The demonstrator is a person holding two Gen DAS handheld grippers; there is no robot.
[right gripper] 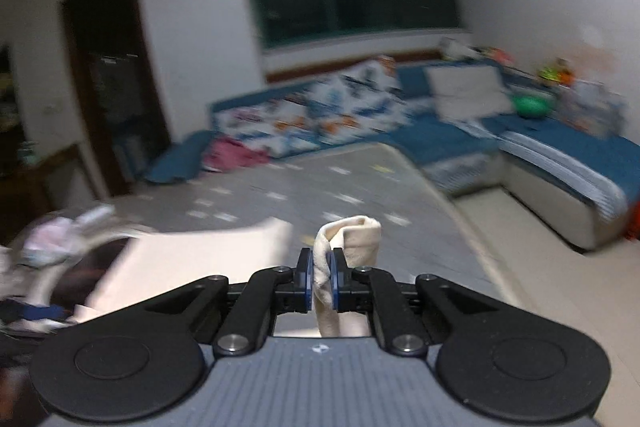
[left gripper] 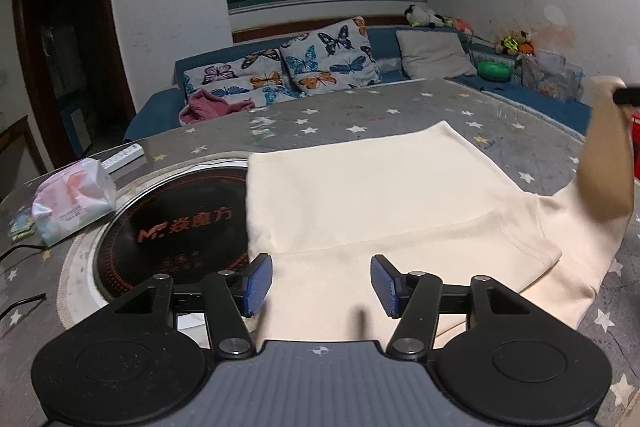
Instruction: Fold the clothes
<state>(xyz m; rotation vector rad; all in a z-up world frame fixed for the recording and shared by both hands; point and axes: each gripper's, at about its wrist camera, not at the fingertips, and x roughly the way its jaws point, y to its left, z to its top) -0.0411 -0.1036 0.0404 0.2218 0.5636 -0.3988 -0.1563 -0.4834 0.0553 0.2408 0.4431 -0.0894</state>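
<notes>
A cream garment (left gripper: 380,195) lies partly folded on the grey star-patterned table (left gripper: 360,115). Its right part, a sleeve (left gripper: 604,147), is lifted up at the right edge of the left wrist view. My left gripper (left gripper: 322,285) is open and empty, hovering over the garment's near edge. My right gripper (right gripper: 321,277) is shut on the sleeve's end (right gripper: 352,239), which bunches up between the blue pads and sticks out above them. The rest of the garment (right gripper: 192,259) lies lower left in the blurred right wrist view.
A round black induction cooker (left gripper: 180,227) is set in the table, partly under the garment. A tissue pack (left gripper: 72,203) and a white remote (left gripper: 124,155) lie at the left. A blue sofa (left gripper: 280,67) with butterfly pillows stands behind the table.
</notes>
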